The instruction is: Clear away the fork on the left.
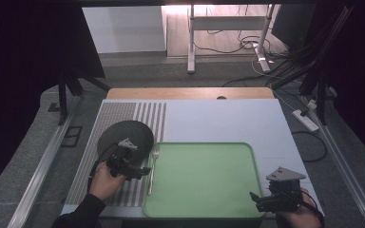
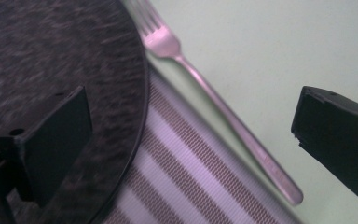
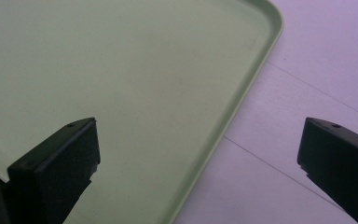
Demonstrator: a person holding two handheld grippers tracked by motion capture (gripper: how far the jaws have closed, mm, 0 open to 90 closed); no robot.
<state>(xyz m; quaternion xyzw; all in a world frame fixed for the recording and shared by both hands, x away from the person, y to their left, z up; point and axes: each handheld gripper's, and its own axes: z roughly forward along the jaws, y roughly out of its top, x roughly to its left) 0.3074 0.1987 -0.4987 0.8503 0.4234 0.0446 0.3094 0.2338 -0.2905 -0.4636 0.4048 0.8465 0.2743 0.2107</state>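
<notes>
Fork (image 1: 152, 167) lies between dark plate (image 1: 125, 137) and green tray (image 1: 204, 209); both tongs released.

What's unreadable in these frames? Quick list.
- Plate: near part hidden in the high view by the left gripper.
- Fork: tine tips cut off by the top edge in the left gripper view.
- Tray: most of its rim is cut off by the frame edges in the right gripper view.

green tray (image 1: 247, 152), fork (image 1: 152, 168), dark plate (image 1: 119, 130), striped mat (image 1: 147, 114)
</notes>
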